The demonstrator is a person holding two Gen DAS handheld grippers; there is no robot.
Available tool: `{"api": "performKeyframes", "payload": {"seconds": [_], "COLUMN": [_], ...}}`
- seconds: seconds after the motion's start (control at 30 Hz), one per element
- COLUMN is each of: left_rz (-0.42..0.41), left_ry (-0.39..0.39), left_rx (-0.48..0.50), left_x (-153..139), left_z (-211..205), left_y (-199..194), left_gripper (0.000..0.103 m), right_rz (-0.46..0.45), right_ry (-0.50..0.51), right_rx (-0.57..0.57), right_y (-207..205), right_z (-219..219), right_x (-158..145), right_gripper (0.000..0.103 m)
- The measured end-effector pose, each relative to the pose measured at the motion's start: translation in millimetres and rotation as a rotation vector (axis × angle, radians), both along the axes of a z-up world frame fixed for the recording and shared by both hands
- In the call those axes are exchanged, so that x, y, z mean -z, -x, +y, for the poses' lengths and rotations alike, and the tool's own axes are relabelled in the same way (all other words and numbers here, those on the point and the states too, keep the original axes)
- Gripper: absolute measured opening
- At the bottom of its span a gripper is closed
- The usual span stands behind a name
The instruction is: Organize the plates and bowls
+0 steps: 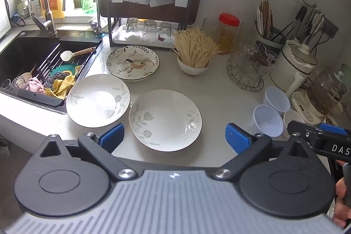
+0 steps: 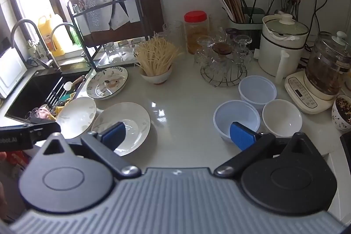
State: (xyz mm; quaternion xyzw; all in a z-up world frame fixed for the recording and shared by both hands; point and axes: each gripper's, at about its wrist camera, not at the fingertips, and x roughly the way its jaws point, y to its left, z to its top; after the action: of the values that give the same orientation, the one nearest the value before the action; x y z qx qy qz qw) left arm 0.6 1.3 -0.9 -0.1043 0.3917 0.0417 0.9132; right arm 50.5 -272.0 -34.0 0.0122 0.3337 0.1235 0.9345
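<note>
Three plates lie on the white counter point(image 1: 219, 98): a near white plate point(image 1: 165, 120), a white plate point(image 1: 97, 100) by the sink, and a flower-patterned plate point(image 1: 133, 63) behind them. My left gripper point(image 1: 174, 138) is open and empty, just above the near plate. In the right wrist view the near plate point(image 2: 129, 122), two translucent plastic bowls point(image 2: 236, 120) point(image 2: 257, 89) and a white bowl point(image 2: 282, 121) show. My right gripper point(image 2: 178, 135) is open and empty, above the counter between the near plate and the bowls.
A black sink point(image 1: 28, 63) with cloths and a spoon is at the left. A dish rack point(image 1: 151, 1) with glasses stands behind. A bowl of noodle sticks point(image 1: 194, 52), a red-lidded jar point(image 1: 228, 34), glass cups on a wire stand point(image 1: 248, 67), a white pot point(image 2: 283, 43) and a kettle point(image 2: 324, 67) crowd the back right.
</note>
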Motion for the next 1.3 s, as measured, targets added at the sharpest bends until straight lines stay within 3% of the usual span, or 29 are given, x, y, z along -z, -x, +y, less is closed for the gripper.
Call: {"api": "performKeyframes", "payload": {"seconds": [1.3], "left_rz": [0.001], "left_ry": [-0.059], "left_rx": [0.039], "left_x": [-0.9], "left_z": [-9.1], "left_y": [-0.9], "left_gripper": [0.1], "right_rz": [0.014], "right_ry": [-0.028], "right_rx": [0.031], "right_y": [6.1], "right_z": [1.3], "right_x": [2.2], "right_gripper": [0.103]}}
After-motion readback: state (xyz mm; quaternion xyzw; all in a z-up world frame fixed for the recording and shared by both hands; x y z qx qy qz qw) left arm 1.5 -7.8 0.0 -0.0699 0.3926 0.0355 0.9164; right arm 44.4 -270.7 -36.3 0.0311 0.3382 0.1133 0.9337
